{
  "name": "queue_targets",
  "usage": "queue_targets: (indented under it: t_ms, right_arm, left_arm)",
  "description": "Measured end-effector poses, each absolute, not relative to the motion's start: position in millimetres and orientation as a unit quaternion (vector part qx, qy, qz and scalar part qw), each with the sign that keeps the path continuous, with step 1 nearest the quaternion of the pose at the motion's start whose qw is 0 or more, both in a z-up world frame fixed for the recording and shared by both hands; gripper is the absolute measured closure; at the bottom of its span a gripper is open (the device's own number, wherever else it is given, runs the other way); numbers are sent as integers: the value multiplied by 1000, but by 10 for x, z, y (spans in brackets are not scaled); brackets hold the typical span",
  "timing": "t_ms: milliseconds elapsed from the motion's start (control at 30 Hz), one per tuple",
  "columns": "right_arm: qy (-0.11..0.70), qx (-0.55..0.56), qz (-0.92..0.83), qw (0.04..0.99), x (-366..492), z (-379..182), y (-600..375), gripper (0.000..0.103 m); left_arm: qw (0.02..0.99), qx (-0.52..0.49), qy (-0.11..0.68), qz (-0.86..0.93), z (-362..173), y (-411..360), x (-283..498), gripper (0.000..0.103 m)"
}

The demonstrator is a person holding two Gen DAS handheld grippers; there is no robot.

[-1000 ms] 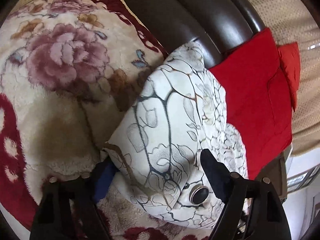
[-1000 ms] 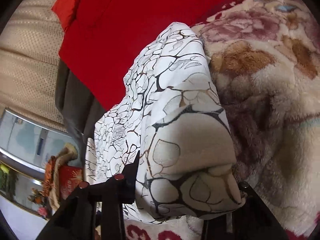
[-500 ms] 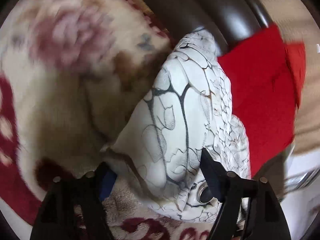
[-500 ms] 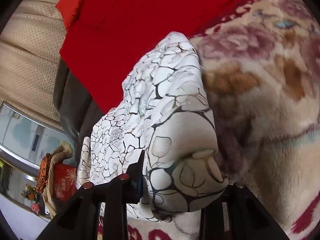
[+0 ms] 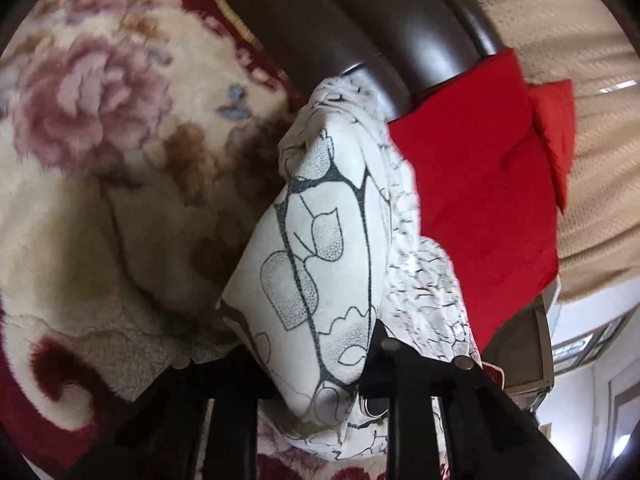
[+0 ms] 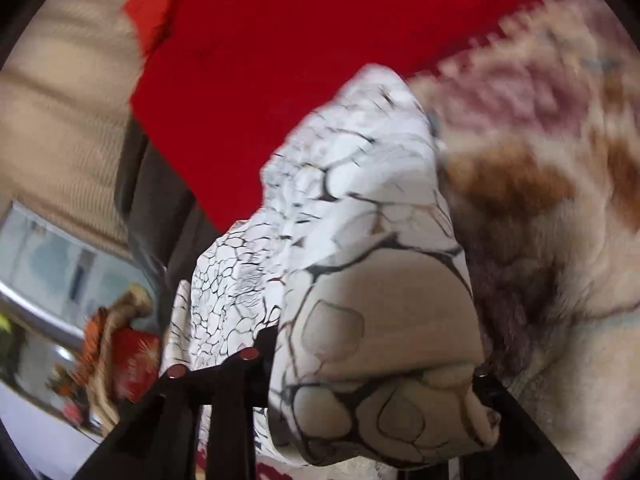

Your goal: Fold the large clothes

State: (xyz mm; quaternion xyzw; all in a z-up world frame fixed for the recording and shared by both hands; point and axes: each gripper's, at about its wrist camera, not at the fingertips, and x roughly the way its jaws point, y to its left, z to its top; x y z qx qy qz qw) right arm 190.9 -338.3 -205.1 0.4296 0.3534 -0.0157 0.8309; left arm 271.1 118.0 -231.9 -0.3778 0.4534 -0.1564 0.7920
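A white garment with a black crackle and leaf print [image 5: 320, 248] lies bunched on a plush floral blanket [image 5: 80, 152]. My left gripper [image 5: 308, 364] is shut on one thick fold of it, and the cloth fills the gap between the black fingers. In the right wrist view the same garment [image 6: 376, 280] rises in a ridge toward the far end. My right gripper [image 6: 372, 368] is shut on another thick fold of the garment. Both views are blurred by motion.
A red cloth [image 5: 480, 200] lies beside the garment, and it also shows in the right wrist view [image 6: 280, 60]. A dark curved headboard [image 5: 360, 20] and beige bedding [image 5: 580, 160] lie beyond. A glass-fronted cabinet with ornaments [image 6: 72, 300] stands at the left.
Both grippers have closed in on the garment and gathered its folds tighter. The garment's ridge stands narrower and higher. Both cameras have tilted and moved, blurring the views.
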Motion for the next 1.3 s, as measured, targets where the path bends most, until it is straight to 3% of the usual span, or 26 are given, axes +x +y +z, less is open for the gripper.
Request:
queue_targets:
  t_ms: [233,333,367,467,500,567,767,967,1100,1233,1300]
  right_arm:
    - [331,363,5,871,1518,-1522,-3155,76]
    - [352,361,13,863,1253,-1622,-3128,76]
    - [371,356,8,858,1219,-1733,-3129,76]
    - [437,398,-14,807,1221,-2190,-3244,63]
    - [436,426,-17,792,1202,-2266,-3315,49]
    - [426,464,-12,777,1151,-2268,-3452,44]
    - [358,395,-114,838,966,-1678,-3831,36]
    - [343,341,-38,874,1386,-1418,-3439,39]
    - [391,326,18,860,1863,-1554,-2974,63]
    - [447,327,32,832,2371,-1764,-2565,64]
    - [497,339,16,798,2530,-1990,-2470,63]
  left_arm:
    - [814,-341,436,-176,-1955,1337,2251,83]
    - [809,-336,448,-180,-2024,1390,2025,81]
    - [806,-326,463,-173,-2127,1376,1973,75]
    - [773,-349,513,-134,-2542,1424,2001,49]
    - [766,-370,508,-136,-2585,1472,2002,47]
    - [756,-387,509,-140,-2582,1524,2007,45]
    - [769,-393,485,-139,-2404,1636,2007,34]
    - [777,-406,461,-138,-2440,1571,2023,33]
    - [789,-393,452,-137,-2438,1444,2202,43]
    - [809,-354,454,-122,-2401,1318,2263,42]
    - [829,-307,455,-106,-2327,1261,2166,36]
